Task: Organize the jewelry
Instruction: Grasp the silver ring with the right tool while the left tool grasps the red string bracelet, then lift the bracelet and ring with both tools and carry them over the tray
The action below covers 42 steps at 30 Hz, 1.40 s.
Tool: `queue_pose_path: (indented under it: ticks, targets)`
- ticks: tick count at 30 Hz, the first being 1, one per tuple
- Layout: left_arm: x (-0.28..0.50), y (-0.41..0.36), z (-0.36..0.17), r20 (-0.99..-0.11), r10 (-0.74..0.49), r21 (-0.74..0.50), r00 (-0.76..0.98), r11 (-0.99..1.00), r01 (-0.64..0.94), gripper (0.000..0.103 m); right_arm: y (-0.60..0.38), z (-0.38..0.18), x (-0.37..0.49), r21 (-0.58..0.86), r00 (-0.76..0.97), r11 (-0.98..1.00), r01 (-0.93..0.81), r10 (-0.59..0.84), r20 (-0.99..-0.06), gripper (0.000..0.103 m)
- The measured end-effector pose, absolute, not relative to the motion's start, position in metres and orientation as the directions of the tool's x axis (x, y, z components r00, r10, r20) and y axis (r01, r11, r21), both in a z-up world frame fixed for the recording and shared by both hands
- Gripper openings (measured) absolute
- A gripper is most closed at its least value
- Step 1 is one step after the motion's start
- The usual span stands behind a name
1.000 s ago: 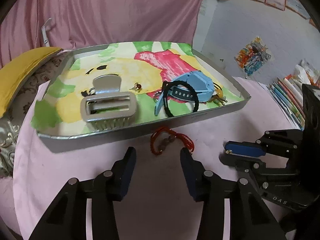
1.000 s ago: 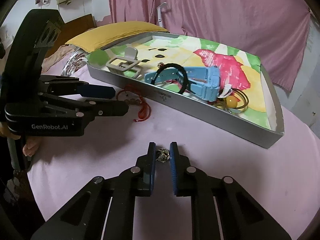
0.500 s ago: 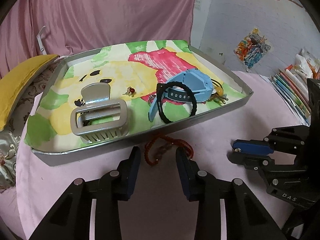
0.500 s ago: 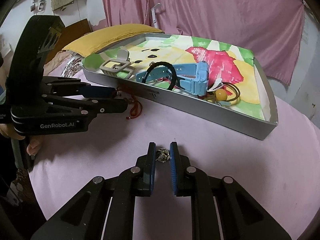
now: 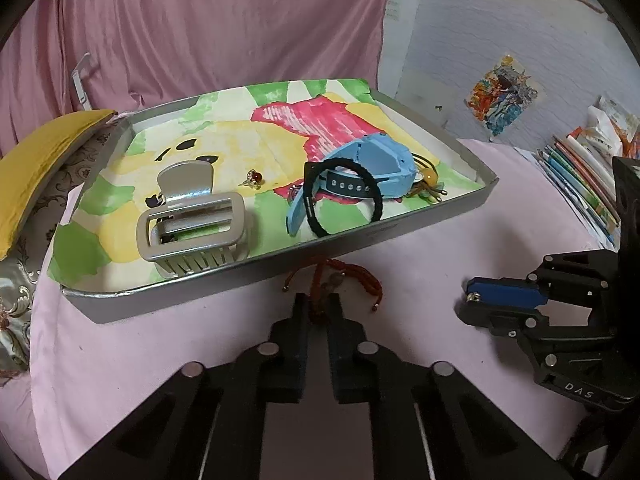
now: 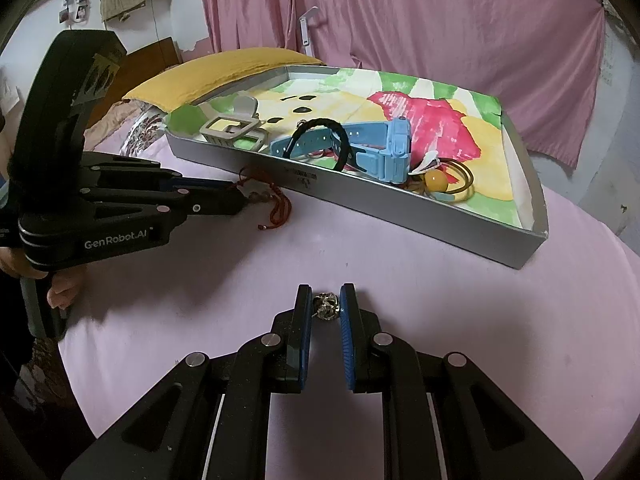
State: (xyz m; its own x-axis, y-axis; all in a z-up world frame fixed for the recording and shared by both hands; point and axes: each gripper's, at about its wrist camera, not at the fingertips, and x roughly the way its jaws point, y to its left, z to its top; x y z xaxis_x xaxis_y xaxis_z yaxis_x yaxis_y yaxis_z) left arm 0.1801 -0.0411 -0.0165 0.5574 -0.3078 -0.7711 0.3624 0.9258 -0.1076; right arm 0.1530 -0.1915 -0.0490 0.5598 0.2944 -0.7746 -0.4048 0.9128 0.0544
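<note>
Between the left gripper's (image 5: 318, 312) nearly closed fingers sits the near loop of the red cord (image 5: 352, 274), apparently pinched, its far end touching the tray (image 5: 280, 270) wall just ahead; the right gripper (image 6: 326, 308) holds a small metal charm (image 6: 326, 306) between narrowly parted pads, contact on the right pad unclear. Step in hand, as judged: both pieces gripped on the pink cloth (image 6: 400, 280), next a lift over the tray's near wall and release inside. Room: bare liner ahead-left of the watch (image 5: 372, 160) and band (image 5: 340, 196), beside the clip (image 5: 192, 224); wall edge could snag the cord's loose tails.
</note>
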Motion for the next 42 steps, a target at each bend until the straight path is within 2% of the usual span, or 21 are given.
queue_pose_path:
  ticks: [11,21,35,42]
  targets:
    - [0.161,-0.042,-0.006,-0.724,-0.352,-0.125,0.593,0.913,0.388,0.005,-0.199,-0.035,0.142,0.083,0.633,0.922,-0.377,0.322,-0.705,0.012]
    - [0.150,-0.036,0.018,-0.623,-0.354,-0.113,0.697,0.923,0.367,0.005,-0.202,-0.005,0.136,0.091,0.762,0.938,-0.335,0.326,-0.560,0.012]
    - [0.149,-0.027,0.058,-0.356,-0.302,-0.130,0.884,0.953,0.273,0.005,-0.196,0.029,0.143,0.042,0.908,0.963,-0.267,0.266,-0.323,0.012]
    - [0.158,-0.028,0.062,-0.286,-0.236,-0.122,0.929,0.970,0.209,0.005,-0.202,0.029,0.158,0.029,0.945,0.978,-0.206,0.207,-0.252,0.012]
